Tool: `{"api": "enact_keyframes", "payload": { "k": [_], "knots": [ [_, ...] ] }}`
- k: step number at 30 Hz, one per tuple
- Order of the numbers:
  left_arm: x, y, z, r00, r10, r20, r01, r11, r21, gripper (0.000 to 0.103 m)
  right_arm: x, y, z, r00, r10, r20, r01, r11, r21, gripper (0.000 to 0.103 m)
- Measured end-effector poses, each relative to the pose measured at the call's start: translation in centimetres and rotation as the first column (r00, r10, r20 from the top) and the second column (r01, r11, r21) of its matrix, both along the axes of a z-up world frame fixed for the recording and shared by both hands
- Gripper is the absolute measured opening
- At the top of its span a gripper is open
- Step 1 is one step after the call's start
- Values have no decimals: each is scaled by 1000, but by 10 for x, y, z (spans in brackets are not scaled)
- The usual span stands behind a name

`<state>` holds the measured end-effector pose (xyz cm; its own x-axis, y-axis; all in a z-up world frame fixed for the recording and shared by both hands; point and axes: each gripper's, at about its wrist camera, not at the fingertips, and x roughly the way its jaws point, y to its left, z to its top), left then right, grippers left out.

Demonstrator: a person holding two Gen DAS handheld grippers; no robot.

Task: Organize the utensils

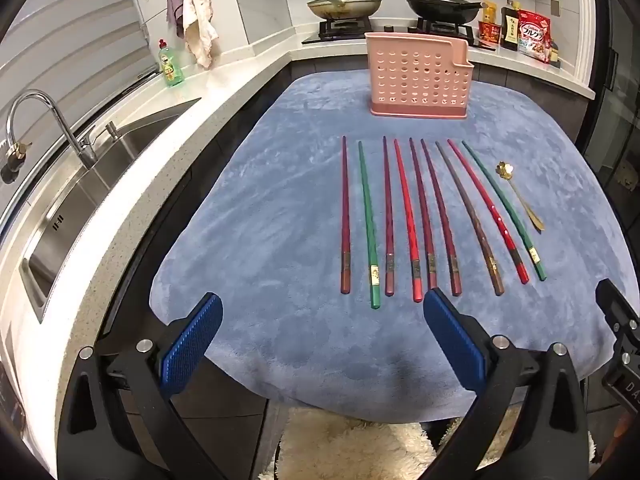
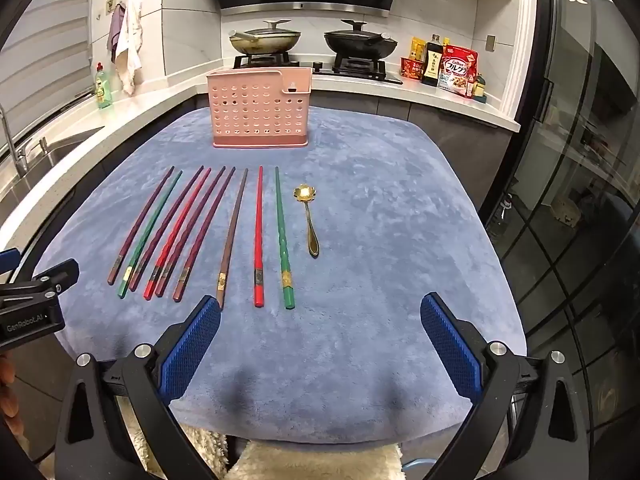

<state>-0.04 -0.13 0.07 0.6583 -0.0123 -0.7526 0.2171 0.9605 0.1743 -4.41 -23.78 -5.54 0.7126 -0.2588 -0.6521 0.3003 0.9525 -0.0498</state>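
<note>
Several red, green, purple and brown chopsticks [image 1: 416, 220] [image 2: 188, 232] lie side by side on a blue cloth-covered table [image 1: 260, 208] [image 2: 380, 200]. A small gold spoon [image 1: 520, 196] [image 2: 309, 220] rests at the right end of the row. Behind them stands a pink perforated utensil holder [image 1: 420, 76] [image 2: 259, 108], upright. My left gripper [image 1: 320, 304] hovers open over the table's near edge, in front of the chopsticks' thick ends. My right gripper [image 2: 320, 308] is open too, near the front edge, with nothing between its fingers.
A white counter with a steel sink [image 1: 80, 184] and tap [image 1: 48, 128] runs along the left. A green soap bottle [image 1: 171, 65] stands by hanging towels. Two pans [image 2: 264, 38] sit on the stove behind the table, with food packets [image 2: 456, 66] at right. A glass door [image 2: 580, 200] is at right.
</note>
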Motion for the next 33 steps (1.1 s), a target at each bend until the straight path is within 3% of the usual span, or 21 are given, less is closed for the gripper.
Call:
{"api": "enact_keyframes", "payload": {
  "k": [33],
  "knots": [
    [-1,7,5,1000,12,11,-12,999,-37,96,-3,0,5,1000,-5,4,5,1000,-25,96]
  ]
}}
